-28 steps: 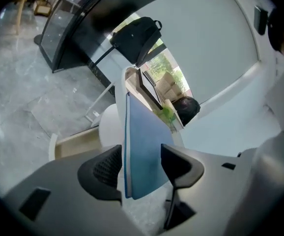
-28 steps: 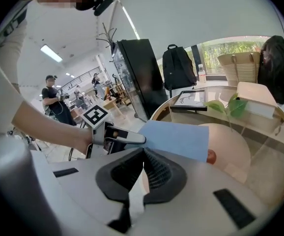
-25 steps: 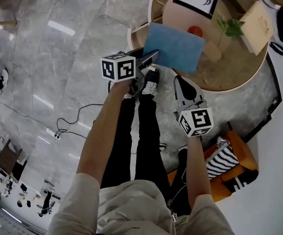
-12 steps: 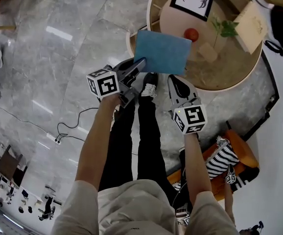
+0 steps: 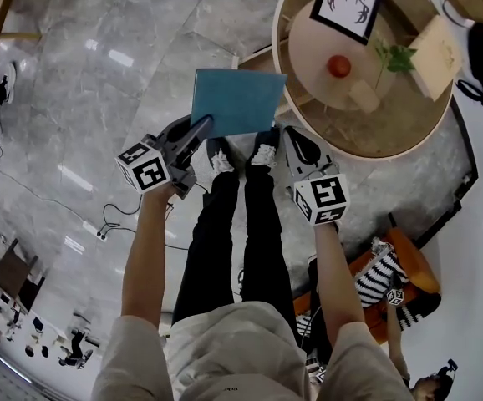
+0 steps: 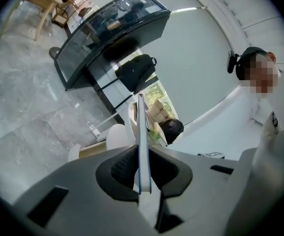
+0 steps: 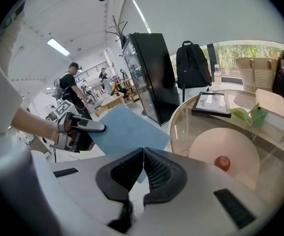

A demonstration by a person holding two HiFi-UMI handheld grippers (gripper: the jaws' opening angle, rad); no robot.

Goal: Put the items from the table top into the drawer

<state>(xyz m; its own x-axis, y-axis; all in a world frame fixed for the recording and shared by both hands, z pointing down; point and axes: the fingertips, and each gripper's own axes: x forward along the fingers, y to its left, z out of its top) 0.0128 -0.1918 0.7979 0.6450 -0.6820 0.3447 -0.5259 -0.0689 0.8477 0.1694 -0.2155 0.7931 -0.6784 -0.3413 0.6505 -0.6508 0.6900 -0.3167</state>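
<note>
We count one blue book (image 5: pixel 240 100) and two grippers. The left gripper (image 5: pixel 200 124) just closed on the book's edge; the book sticks out ahead. The right gripper (image 5: pixel 291 134), nearby, is closed, empty.

**Open-plan demo hall, half lounge, half workspace**

Paved with a polished grey stone floor (image 5: pixel 99 98) and lit by ceiling strip lights (image 7: pixel 58 46). Furnished lounge-fashion with a round glass-topped table (image 5: pixel 358 140), an orange armchair (image 5: pixel 410 261) and a tall black cabinet (image 7: pixel 149 73). Shared with standing people (image 7: pixel 75 88) beside wooden desks (image 7: pixel 110 102); strung with loose cable (image 5: pixel 116 215) underfoot.
</note>
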